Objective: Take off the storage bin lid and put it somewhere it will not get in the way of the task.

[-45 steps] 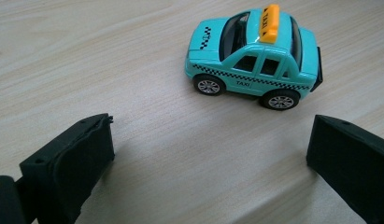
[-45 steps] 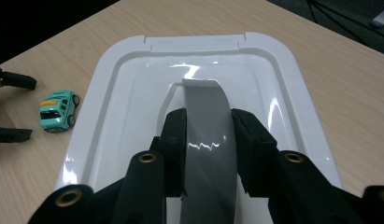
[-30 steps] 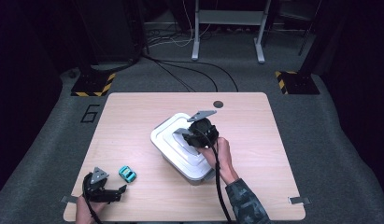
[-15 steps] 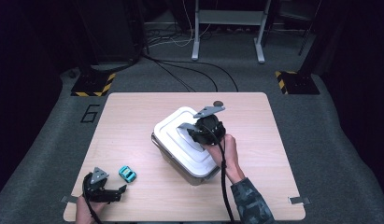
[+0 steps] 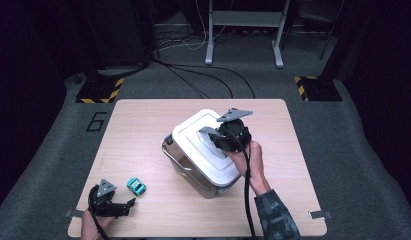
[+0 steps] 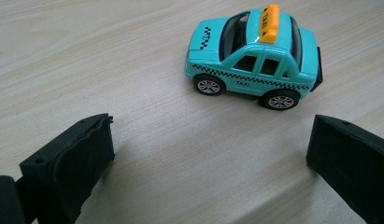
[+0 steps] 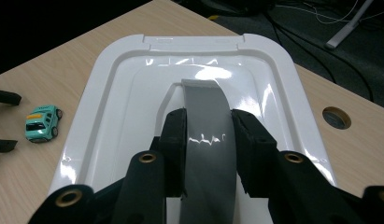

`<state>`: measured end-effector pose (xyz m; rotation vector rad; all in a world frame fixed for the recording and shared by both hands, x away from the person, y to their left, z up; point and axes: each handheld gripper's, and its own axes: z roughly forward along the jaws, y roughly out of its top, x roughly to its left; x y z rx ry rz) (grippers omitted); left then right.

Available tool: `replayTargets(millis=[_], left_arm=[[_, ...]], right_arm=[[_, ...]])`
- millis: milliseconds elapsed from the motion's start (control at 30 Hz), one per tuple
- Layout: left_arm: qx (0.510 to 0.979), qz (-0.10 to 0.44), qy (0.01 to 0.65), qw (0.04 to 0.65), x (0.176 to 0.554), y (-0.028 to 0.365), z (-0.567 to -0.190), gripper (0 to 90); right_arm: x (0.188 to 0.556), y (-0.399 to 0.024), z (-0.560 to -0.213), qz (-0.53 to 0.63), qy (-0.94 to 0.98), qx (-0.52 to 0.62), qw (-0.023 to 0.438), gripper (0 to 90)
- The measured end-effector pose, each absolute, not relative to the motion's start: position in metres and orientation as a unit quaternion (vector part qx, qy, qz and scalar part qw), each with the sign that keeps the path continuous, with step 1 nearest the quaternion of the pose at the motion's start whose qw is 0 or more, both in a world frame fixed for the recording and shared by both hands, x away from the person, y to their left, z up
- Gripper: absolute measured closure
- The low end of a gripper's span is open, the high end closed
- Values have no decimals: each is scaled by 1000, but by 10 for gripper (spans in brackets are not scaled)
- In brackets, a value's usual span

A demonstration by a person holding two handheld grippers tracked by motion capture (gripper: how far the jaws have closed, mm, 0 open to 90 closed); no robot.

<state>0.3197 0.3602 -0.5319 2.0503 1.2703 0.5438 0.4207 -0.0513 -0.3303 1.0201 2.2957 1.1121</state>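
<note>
A white lid point(image 5: 198, 145) with a grey handle point(image 7: 206, 121) hangs tilted over a clear plastic box point(image 5: 185, 170) in the middle of the table. My right gripper point(image 5: 213, 135) is shut on that handle, and its black pads point(image 7: 174, 140) press both sides of the grey strip. The lid's near-left edge is raised off the box rim. A small teal toy taxi point(image 5: 136, 186) with an orange roof sign stands on the table at the front left. My left gripper point(image 5: 128, 206) rests just in front of the taxi point(image 6: 252, 58), open, with bare wood between its jaws.
The wooden table point(image 5: 133, 130) has a round cable hole point(image 7: 336, 117) near its far edge. Grey carpet surrounds it, with cables and metal stand legs point(image 5: 243, 35) behind and yellow-black striped blocks point(image 5: 98, 90) at both far corners.
My right gripper has risen and shifted toward the far right with the lid, which now tilts up off the box. The left gripper and the taxi stayed put.
</note>
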Motion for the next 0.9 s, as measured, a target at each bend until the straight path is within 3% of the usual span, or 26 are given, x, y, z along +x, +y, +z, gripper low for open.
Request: replayTargets(millis=[900], left_arm=[[781, 207, 488, 330, 320, 360, -532, 5]], right_arm=[[420, -101, -318, 406, 786, 408, 225, 665]])
